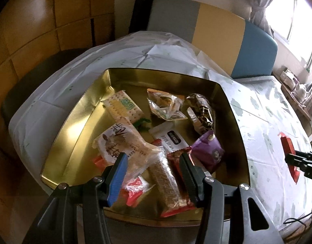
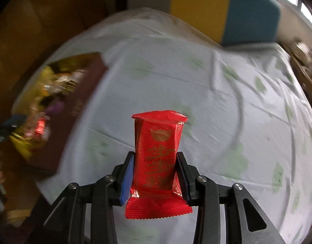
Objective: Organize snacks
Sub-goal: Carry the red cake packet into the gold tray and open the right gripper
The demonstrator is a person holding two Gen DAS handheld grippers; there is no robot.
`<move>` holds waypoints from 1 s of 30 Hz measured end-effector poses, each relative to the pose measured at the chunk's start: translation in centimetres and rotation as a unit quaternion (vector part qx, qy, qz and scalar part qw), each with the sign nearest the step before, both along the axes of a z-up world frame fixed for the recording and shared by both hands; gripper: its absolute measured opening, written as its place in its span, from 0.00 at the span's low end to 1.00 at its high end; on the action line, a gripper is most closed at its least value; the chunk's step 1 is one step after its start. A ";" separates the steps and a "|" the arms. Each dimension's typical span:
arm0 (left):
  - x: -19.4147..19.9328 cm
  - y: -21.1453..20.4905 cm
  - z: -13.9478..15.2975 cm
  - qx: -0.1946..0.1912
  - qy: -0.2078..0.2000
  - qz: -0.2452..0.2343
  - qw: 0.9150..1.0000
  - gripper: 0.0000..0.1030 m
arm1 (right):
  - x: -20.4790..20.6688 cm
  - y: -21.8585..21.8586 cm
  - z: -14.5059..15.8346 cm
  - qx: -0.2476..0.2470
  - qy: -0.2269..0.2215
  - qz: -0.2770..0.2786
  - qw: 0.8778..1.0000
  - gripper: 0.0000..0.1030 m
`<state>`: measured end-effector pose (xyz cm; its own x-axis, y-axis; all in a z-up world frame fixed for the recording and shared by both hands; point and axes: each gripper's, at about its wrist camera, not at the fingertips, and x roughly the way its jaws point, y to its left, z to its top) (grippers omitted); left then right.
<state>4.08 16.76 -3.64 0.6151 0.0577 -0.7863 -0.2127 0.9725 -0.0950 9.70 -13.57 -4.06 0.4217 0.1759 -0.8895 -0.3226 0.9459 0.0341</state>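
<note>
Two tongs are at work over a table (image 1: 263, 109) draped in a pale cloth with green blotches. The right tongs (image 2: 155, 162) are clenched on one red packet (image 2: 158, 158), pinched at its lower half, so it stands upright between the pads, clear of the cloth. Gold characters run down its front, with a bowl-like emblem above and a stamped date that begins with 20; the rest is hard to read. The left wrist view also shows this packet, out to the right of the tin.

The left tongs (image 1: 154, 158) hang released above one gold tin (image 1: 78, 126), nothing pressed between the pads. In the tin lies a heap of roughly ten snack packets: one cracker pack (image 1: 124, 106) with a green label, one white bag (image 1: 123, 142) with large brush writing, one purple packet (image 1: 210, 152), one clear pouch (image 1: 166, 105), one long brown bar (image 1: 168, 185), a few red ones underneath. Their print is too small to read.

Behind the table stands one chair back (image 1: 217, 34) in grey, yellow and blue panels.
</note>
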 end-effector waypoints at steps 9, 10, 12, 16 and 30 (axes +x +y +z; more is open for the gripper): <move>-0.5 2.2 0.3 -0.007 -0.008 0.023 1.000 0.52 | -1.0 8.0 2.9 0.046 -0.024 0.096 0.994 0.39; -0.5 2.4 0.4 -0.008 -0.009 0.026 1.000 0.52 | -1.2 8.8 3.1 0.050 -0.025 0.104 0.993 0.39; -0.7 3.1 0.7 -0.009 -0.014 0.034 0.999 0.52 | -1.6 10.4 3.6 0.059 -0.027 0.118 0.991 0.39; -0.9 4.1 0.8 -0.008 -0.016 0.046 0.999 0.52 | -1.2 14.0 3.9 0.073 -0.030 0.147 0.986 0.39; -0.8 4.4 -0.4 -0.017 -0.001 0.045 0.999 0.52 | 0.9 20.3 -2.1 0.064 0.020 0.172 0.983 0.44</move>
<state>3.32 21.11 -4.08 0.6098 0.0852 -0.7880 -0.2983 0.9458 -0.1286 10.61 6.77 -6.19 0.2822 0.4139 -0.8655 -0.6192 0.7676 0.1652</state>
